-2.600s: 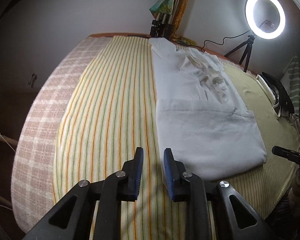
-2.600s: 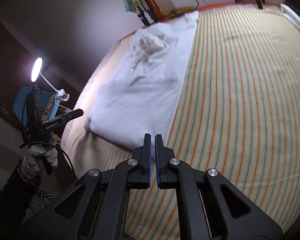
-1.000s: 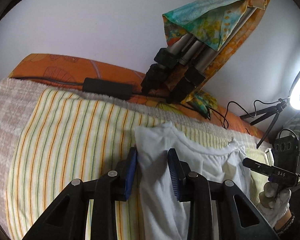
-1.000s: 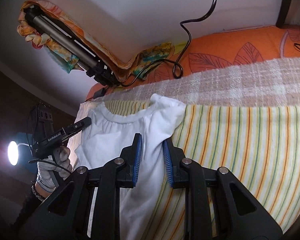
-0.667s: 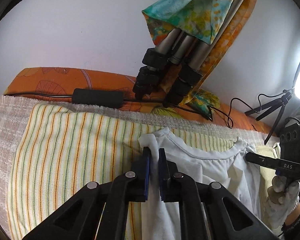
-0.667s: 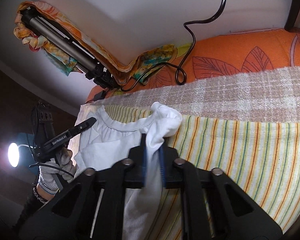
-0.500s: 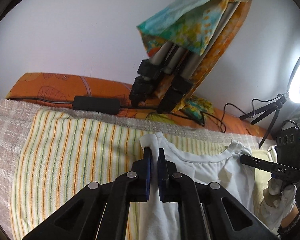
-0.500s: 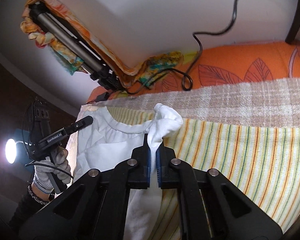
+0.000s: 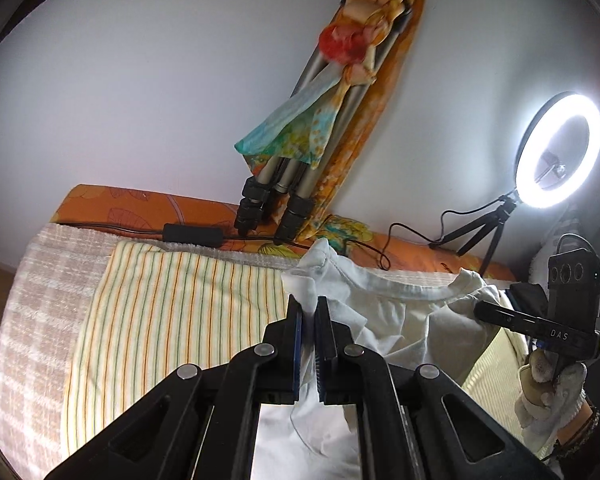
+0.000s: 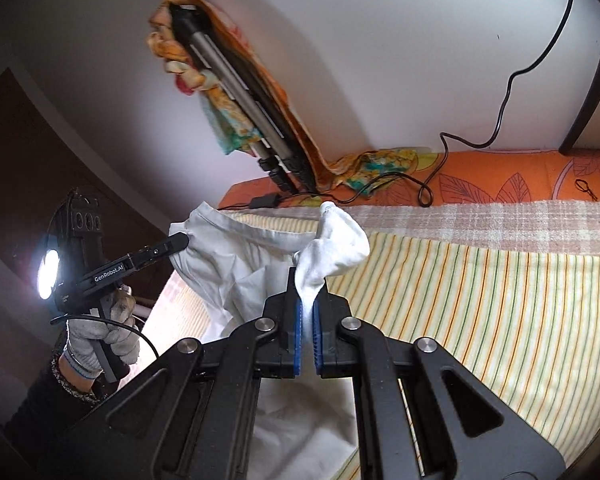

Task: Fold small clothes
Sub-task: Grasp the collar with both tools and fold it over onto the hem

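A small white shirt (image 9: 396, 320) lies on the striped bedcover (image 9: 172, 312) and is lifted at its neck end. My left gripper (image 9: 308, 304) is shut on one shoulder corner of the shirt. My right gripper (image 10: 307, 300) is shut on the other shoulder corner (image 10: 336, 244). The collar (image 10: 256, 232) hangs stretched between the two grippers. In the left wrist view the right gripper (image 9: 480, 309) shows at the right, pinching the shirt. In the right wrist view the left gripper (image 10: 182, 240) shows at the left, held by a gloved hand (image 10: 100, 336). The shirt's lower part is hidden below my fingers.
A folded tripod wrapped in colourful cloth (image 9: 324, 128) leans on the wall behind the bed. A lit ring light on a small tripod (image 9: 556, 152) stands at the back right. Cables and a black adapter (image 9: 194, 234) lie on the orange sheet (image 10: 500, 176) by the wall.
Both grippers moved from the shirt's hem end to its shoulders, closed on the two shoulder corners, and have now lifted them off the bedcover, with the collar stretched between.
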{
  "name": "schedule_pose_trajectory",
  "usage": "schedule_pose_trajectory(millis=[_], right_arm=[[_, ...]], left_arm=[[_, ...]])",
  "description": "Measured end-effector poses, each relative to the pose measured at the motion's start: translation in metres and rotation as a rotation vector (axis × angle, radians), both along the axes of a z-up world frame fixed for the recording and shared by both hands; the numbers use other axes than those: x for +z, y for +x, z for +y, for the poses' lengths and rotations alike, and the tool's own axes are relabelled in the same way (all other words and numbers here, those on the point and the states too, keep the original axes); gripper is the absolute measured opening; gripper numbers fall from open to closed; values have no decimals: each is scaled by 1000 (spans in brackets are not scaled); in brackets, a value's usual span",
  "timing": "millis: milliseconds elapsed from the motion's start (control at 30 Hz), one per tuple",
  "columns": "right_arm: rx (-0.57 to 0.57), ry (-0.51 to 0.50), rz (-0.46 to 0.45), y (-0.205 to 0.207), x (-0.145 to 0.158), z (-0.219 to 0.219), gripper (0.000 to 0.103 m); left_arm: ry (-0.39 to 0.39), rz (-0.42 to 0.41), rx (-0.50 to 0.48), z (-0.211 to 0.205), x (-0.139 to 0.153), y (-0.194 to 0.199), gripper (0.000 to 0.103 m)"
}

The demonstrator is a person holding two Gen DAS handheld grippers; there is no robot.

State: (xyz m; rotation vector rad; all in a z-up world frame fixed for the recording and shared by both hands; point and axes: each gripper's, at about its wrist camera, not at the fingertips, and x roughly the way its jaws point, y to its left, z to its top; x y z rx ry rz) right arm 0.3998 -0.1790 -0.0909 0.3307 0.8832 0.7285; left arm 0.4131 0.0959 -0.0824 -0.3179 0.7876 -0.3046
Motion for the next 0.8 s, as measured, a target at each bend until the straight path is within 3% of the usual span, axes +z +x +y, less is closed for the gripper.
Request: schedule_pose_trajectory(millis=[467, 600, 800], right_arm=[[39, -23, -63, -110, 30, 16, 5], [53, -26, -67, -145, 22, 16, 5], [80, -56, -78, -194, -3, 14, 6]], left_arm=[[-22, -3, 27, 22, 14, -110, 2], [-45, 28, 17, 24, 3, -146, 2], [-5, 56, -2, 22, -17, -197, 2]])
